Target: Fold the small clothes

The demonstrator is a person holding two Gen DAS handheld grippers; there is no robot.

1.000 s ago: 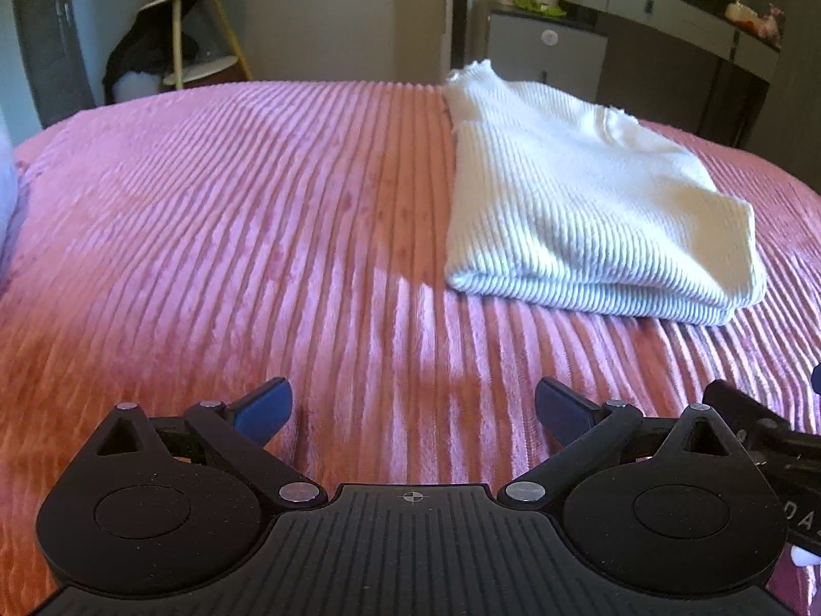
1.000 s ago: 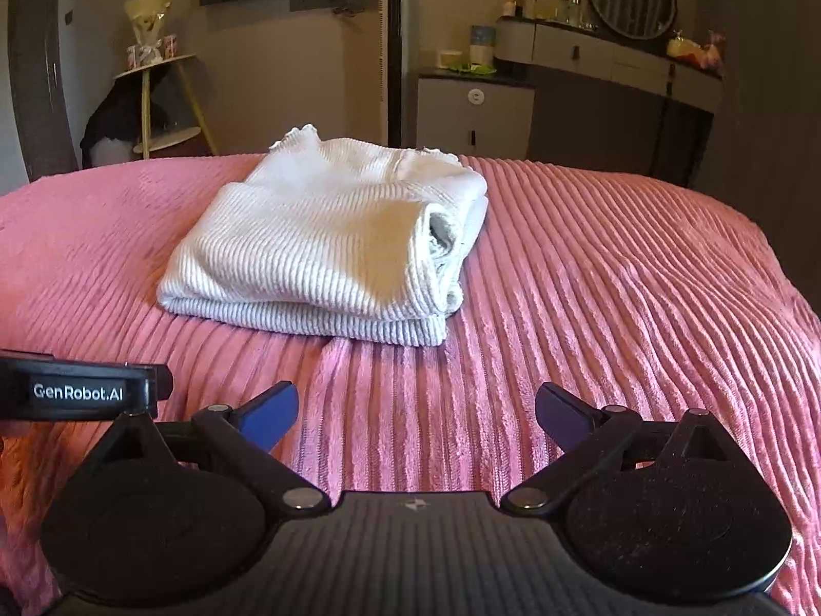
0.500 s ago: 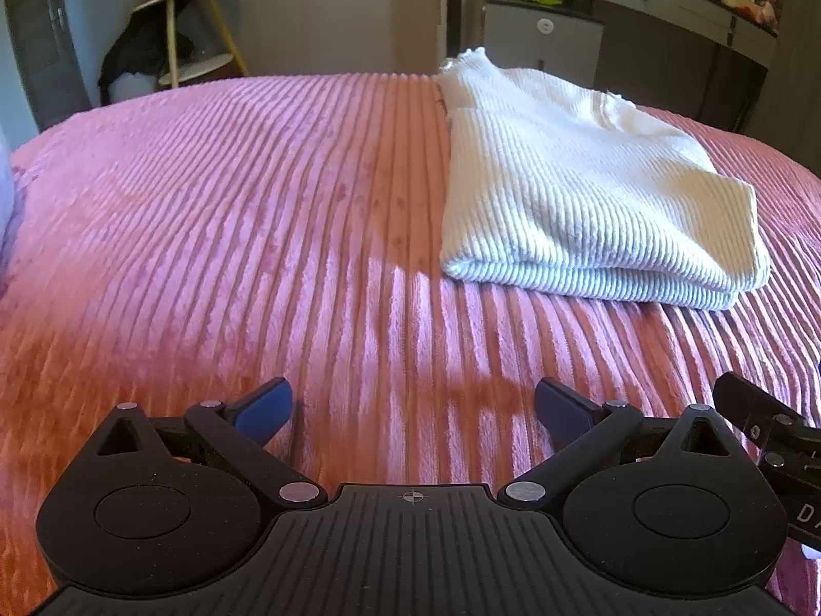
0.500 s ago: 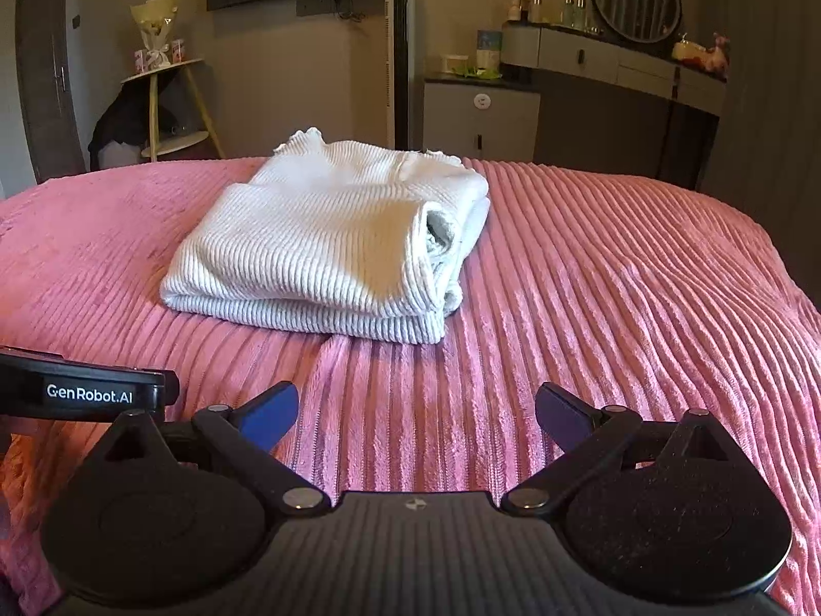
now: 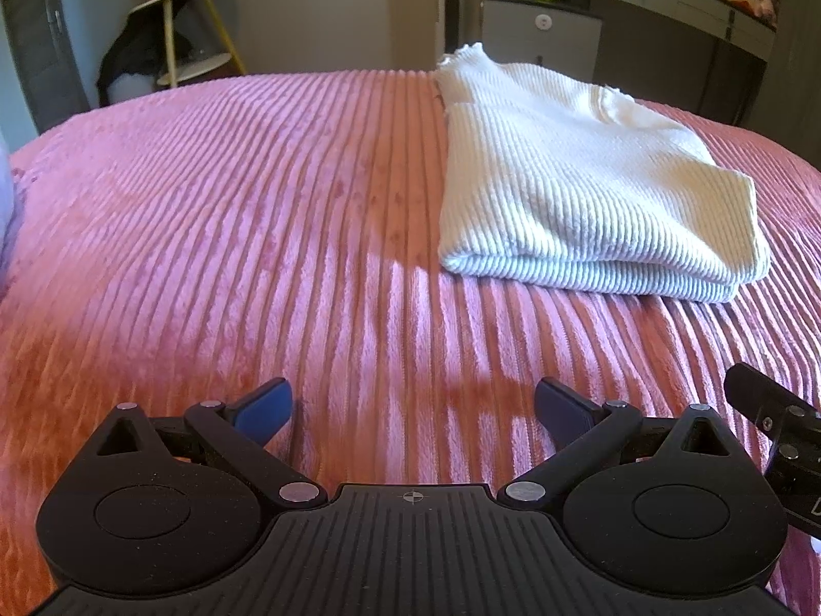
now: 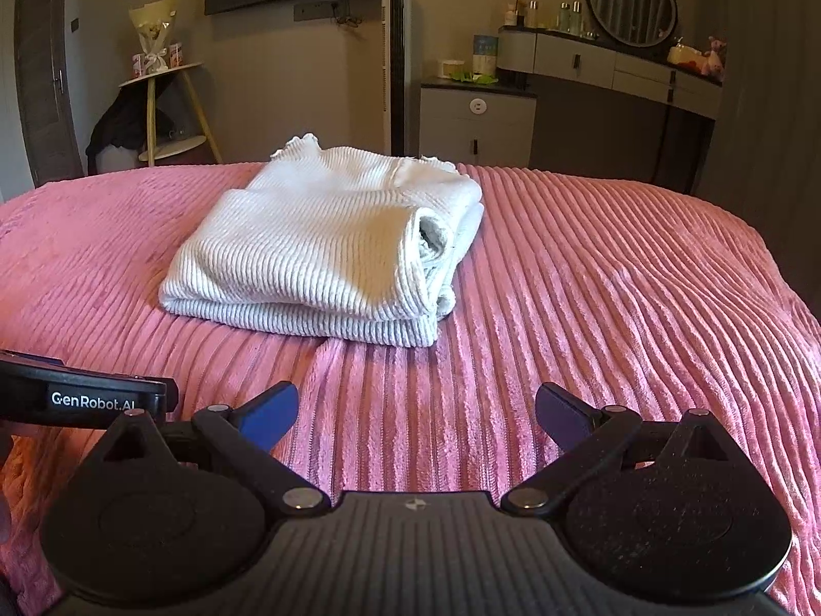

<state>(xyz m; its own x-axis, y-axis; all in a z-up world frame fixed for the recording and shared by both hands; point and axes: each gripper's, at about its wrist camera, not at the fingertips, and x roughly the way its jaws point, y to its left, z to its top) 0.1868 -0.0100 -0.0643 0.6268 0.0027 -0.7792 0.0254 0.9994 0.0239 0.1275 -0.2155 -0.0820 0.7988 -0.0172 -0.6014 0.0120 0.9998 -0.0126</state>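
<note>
**Pink bedspread, folded sweater lying toward the far side**

Pink ribbed bedspread [image 6: 590, 308] is filling both views. A white sweater [image 6: 318, 251] is lying folded on it, well ahead of both grippers. The left gripper [image 5: 413, 408] and right gripper [image 6: 415, 408] are hovering with jaws wide apart, holding nothing. Sweater layers at the open right edge are bunching, their inner folds hard to make out.
</note>
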